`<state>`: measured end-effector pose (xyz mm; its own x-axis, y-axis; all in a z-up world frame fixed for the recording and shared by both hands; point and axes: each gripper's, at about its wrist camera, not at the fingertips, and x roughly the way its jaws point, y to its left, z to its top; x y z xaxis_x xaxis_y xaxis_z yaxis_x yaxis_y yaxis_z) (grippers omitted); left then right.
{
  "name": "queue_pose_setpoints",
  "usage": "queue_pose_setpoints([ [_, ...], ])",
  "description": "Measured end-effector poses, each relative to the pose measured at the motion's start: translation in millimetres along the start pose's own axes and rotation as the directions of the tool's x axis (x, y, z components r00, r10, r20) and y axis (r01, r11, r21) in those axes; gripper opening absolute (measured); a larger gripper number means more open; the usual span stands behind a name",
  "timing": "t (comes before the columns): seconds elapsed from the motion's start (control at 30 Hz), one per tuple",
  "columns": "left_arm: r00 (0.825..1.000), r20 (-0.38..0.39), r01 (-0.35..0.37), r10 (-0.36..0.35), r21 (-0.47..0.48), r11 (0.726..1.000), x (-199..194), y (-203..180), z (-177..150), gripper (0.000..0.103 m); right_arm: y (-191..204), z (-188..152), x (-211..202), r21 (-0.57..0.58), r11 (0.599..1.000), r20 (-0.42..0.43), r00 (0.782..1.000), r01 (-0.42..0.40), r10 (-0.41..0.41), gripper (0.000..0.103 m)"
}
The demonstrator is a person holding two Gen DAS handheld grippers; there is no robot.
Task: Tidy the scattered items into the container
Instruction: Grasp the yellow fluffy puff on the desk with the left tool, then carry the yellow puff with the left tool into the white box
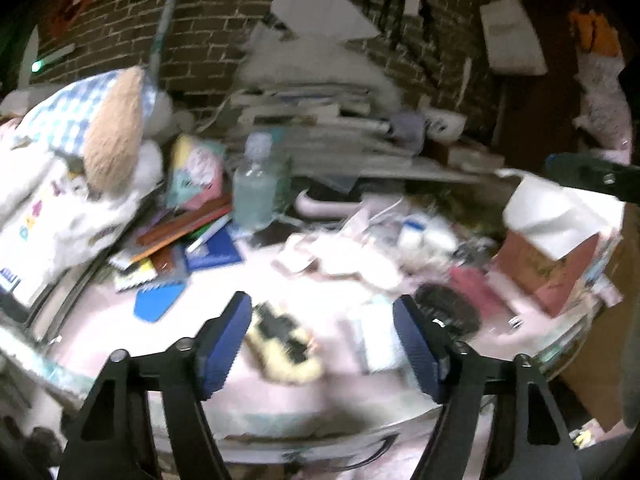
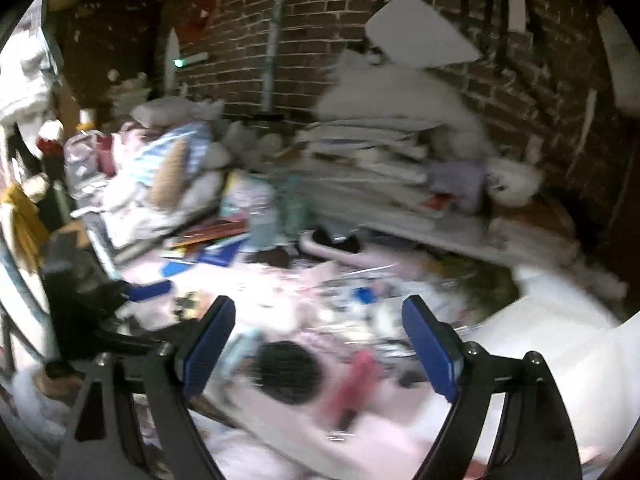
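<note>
Cream-and-black item (image 1: 282,346) lying on the pink table (image 1: 120,328), just ahead of the left tongs (image 1: 322,344), nearer the 9 o'clock pad than the 3 o'clock one; too blurred to name. Dark round brush-like object (image 1: 448,312) beside the 3 o'clock pad, at about 2 o'clock from the cream item. Same dark round object (image 2: 286,370) between the pads of the right tongs (image 2: 318,350), with a reddish-pink oblong item (image 2: 356,380) just at its 3 o'clock. Both tongs spread wide, released, gripping nothing.

No readable writing anywhere: coloured letters on white fabric at 9 o'clock in the left view smeared by motion, label on the clear bottle (image 1: 256,188) illegible, print on the blue booklet (image 1: 214,250) too blurred.

Table front edge curving across 6 o'clock in the left view, close under the pads. Bare pink surface between the pads and a blue flat piece (image 1: 158,296) at 10 o'clock; elsewhere crowded. Heap of small pale clutter (image 1: 360,248) at 12 to 1 o'clock, a brown box with white paper (image 1: 552,248) at 3 o'clock, a stack of books and papers (image 1: 320,120) at 12 o'clock against a brick wall (image 1: 208,20), a plush toy in blue check (image 1: 100,120) at 10 o'clock. Container not clearly identifiable.
</note>
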<state>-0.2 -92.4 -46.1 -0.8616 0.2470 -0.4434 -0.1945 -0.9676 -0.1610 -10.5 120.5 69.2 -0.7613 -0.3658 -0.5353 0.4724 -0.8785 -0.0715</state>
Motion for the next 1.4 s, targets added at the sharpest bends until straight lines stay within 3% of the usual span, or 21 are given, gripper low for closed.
queue_pose_setpoints([
  [0.07,0.999,-0.019,-0.029,0.029,-0.012,0.999,3.3,3.1,-4.2,0.059,7.5,-9.6,10.6,0.04,0.998,-0.017,0.998,-0.055,0.055,0.084],
  [0.17,0.996,-0.032,-0.081,0.081,-0.005,0.997,7.6,4.7,-8.6,0.047,14.1,-26.2,24.1,0.092,0.992,-0.03,0.996,-0.081,0.084,0.084],
  [0.3,0.99,-0.053,-0.129,0.129,0.021,0.991,13.6,5.0,-13.4,0.041,17.9,-48.7,40.3,0.125,0.991,-0.053,0.997,-0.044,0.051,0.084],
  [0.47,0.989,-0.05,-0.141,0.141,0.01,0.99,19.5,6.6,-16.2,0.041,3.0,-68.1,51.9,0.193,0.981,-0.087,0.996,-0.001,0.018,0.084],
  [0.53,0.988,-0.05,-0.146,0.147,0.016,0.989,21.4,6.4,-15.7,0.033,-3.7,-74.2,54.3,0.216,0.976,-0.094,0.996,0.017,0.004,0.084],
  [0.77,0.982,-0.064,-0.172,0.175,0.051,0.984,26.8,-0.7,-11.4,0.028,-12.1,-87.0,54.9,0.233,0.971,-0.093,0.995,0.054,-0.034,0.084],
  [0.93,0.985,-0.068,-0.154,0.157,0.048,0.987,28.8,-6.4,-5.3,0.028,-19.0,-89.8,51.7,0.252,0.966,-0.076,0.996,0.063,-0.046,0.084],
  [1.17,0.994,-0.013,-0.111,0.112,0.068,0.992,25.1,-23.2,26.7,0.028,-29.5,-94.3,47.4,0.287,0.954,-0.053,0.996,0.082,-0.07,0.084],
  [1.4,0.998,0.034,0.052,-0.057,0.128,0.99,22.5,-61.7,71.4,0.028,-41.5,-97.4,43.0,0.333,0.939,-0.042,0.996,0.085,-0.075,0.084],
])
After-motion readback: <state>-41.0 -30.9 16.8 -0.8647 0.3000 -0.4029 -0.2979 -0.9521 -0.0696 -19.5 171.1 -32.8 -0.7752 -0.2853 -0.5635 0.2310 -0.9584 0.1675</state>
